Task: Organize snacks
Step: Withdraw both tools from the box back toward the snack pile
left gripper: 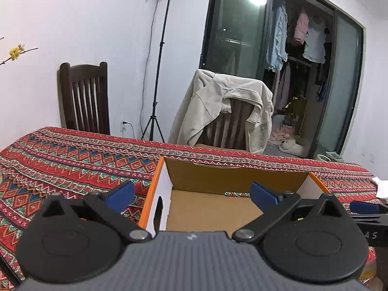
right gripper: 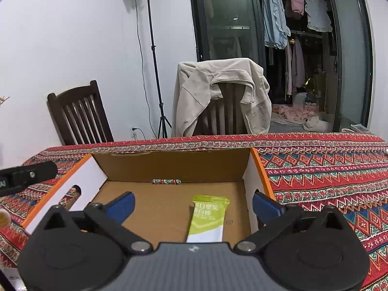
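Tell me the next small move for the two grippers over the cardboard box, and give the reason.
Probably lift both grippers back out of the box. The right gripper and left gripper both stand open with nothing held, and the green snack bar already lies loose on the box floor, so the drop looks done.

the green and white snack packet (right gripper: 208, 219), lying on the cardboard floor of the box (right gripper: 259, 167) just below centre of the right wrist view, is showing two lines of white chinese print, too soft to read with confidence. at the right edge of the left wrist view, the black side of the other gripper (left gripper: 368, 218) is showing pale letters that look like "a s", partly cut off.
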The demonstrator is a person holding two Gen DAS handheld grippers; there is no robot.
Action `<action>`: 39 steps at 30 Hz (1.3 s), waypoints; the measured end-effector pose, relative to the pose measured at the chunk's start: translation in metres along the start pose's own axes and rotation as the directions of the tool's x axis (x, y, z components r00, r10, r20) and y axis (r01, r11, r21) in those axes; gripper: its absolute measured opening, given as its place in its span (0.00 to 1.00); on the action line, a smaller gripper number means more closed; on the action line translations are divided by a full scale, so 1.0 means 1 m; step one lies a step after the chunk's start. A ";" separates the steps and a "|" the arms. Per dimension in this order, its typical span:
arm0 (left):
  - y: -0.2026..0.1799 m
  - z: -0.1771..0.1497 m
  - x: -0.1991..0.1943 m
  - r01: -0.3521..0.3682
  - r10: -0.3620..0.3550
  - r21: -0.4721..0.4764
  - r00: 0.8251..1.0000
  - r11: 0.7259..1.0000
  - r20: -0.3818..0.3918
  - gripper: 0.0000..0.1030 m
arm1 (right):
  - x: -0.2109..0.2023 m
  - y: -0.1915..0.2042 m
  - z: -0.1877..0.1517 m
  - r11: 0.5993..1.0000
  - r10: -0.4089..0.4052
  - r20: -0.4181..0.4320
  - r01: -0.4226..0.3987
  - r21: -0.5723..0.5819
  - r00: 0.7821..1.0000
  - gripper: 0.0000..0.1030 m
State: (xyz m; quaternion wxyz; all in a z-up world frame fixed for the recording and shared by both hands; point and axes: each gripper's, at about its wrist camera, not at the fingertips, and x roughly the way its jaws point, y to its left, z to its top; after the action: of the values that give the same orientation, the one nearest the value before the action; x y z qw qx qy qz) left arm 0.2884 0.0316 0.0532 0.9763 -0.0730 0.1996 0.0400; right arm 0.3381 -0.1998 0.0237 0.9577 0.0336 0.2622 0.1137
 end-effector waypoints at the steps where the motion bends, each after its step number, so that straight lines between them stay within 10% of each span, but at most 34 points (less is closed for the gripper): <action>1: 0.000 0.001 -0.003 -0.006 0.006 -0.001 1.000 1.000 0.001 1.00 | -0.004 0.002 0.002 1.000 -0.002 0.008 0.002 -0.004 1.000 1.00; 17: 0.010 0.014 -0.084 -0.053 0.053 -0.001 0.999 0.999 0.009 1.00 | -0.099 0.036 -0.002 0.992 0.018 0.068 -0.009 -0.128 0.997 1.00; 39: 0.066 -0.076 -0.186 -0.074 0.075 0.006 0.995 0.997 -0.073 1.00 | -0.169 0.076 -0.110 0.967 0.095 -0.104 -0.117 -0.228 0.990 1.00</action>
State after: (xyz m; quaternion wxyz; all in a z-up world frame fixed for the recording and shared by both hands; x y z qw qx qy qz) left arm 0.0818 0.0757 0.0493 0.9663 -0.0655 0.2380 0.0734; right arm 0.1250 -0.1648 0.0219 0.9344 -0.0707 0.2889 0.1962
